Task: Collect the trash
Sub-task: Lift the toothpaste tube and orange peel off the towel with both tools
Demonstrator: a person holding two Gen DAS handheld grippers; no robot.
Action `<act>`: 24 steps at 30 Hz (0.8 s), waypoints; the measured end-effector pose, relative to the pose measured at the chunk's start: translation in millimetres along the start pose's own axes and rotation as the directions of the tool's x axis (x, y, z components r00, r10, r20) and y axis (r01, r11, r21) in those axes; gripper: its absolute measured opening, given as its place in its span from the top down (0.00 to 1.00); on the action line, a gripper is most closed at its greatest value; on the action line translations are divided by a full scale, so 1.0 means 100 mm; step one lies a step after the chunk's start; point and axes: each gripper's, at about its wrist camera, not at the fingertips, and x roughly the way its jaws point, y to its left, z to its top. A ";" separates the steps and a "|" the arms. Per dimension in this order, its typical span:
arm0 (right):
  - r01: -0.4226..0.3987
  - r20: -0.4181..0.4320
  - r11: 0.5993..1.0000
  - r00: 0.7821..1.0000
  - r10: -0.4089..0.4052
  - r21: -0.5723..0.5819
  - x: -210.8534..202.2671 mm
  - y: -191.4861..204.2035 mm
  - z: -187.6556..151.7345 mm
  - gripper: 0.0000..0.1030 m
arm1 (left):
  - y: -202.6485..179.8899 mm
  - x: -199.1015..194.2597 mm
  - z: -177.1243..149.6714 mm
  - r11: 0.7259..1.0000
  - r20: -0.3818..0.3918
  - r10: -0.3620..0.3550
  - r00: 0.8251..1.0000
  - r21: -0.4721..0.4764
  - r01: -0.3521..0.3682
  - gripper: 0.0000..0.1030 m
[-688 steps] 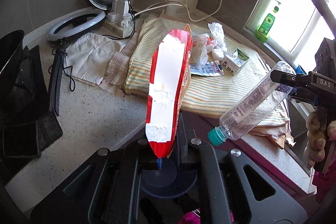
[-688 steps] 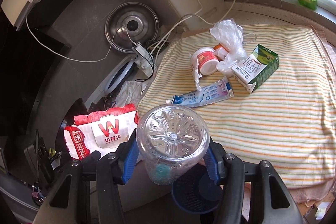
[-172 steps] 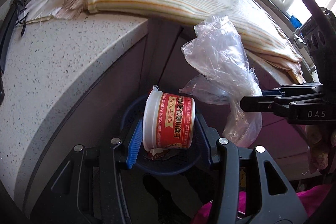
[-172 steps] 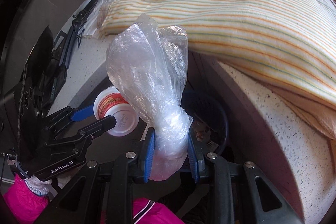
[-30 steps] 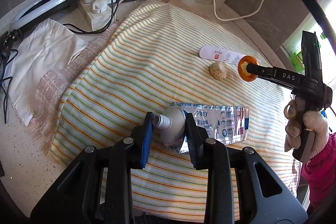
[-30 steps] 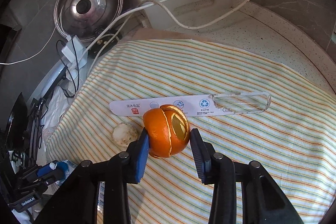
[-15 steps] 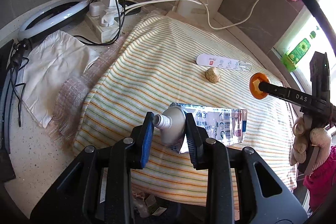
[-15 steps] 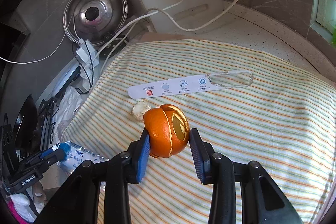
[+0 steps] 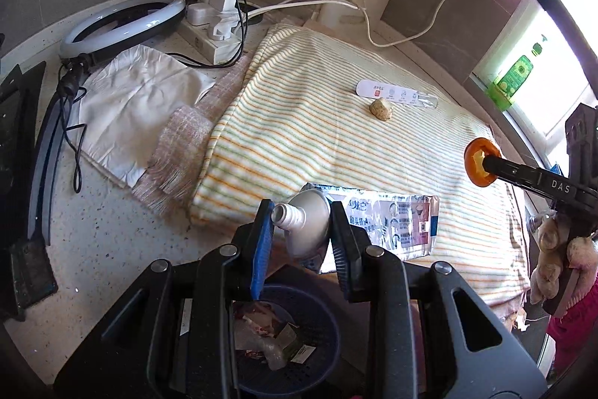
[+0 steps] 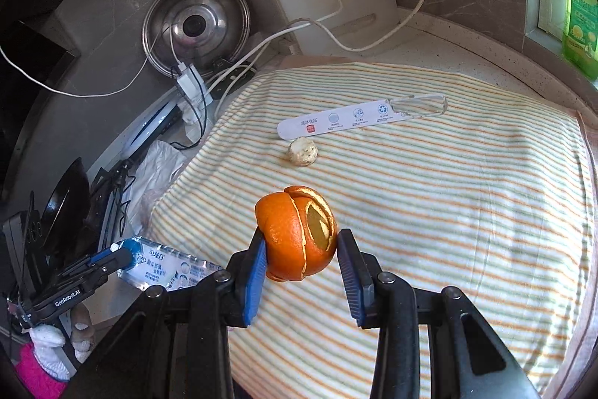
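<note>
Left gripper (image 9: 301, 230) was clamped on the toothpaste tube (image 9: 373, 223), right gripper (image 10: 301, 260) on orange peel (image 10: 297, 234) (both raised, gloved hands).

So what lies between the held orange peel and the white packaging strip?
A small beige lump on the striped cloth, right wrist view.

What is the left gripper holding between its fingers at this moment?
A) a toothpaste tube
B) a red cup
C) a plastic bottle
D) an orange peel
A: in the left wrist view, the left gripper is closed on the neck end of the toothpaste tube, above the blue bin; the orange peel is in the right gripper.
</note>
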 end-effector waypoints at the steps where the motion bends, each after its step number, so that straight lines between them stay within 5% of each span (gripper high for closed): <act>1: -0.004 -0.001 1.000 1.000 0.004 0.005 -0.03 0.04 -0.06 0.63 | 0.03 -0.04 -0.03 1.000 -0.001 0.000 1.000 0.001 0.000 0.72; 24: -0.027 -0.061 0.999 0.998 0.029 0.031 -0.14 0.84 -1.21 0.63 | 0.47 -0.44 -0.77 0.996 -0.054 0.003 0.999 0.088 0.002 0.72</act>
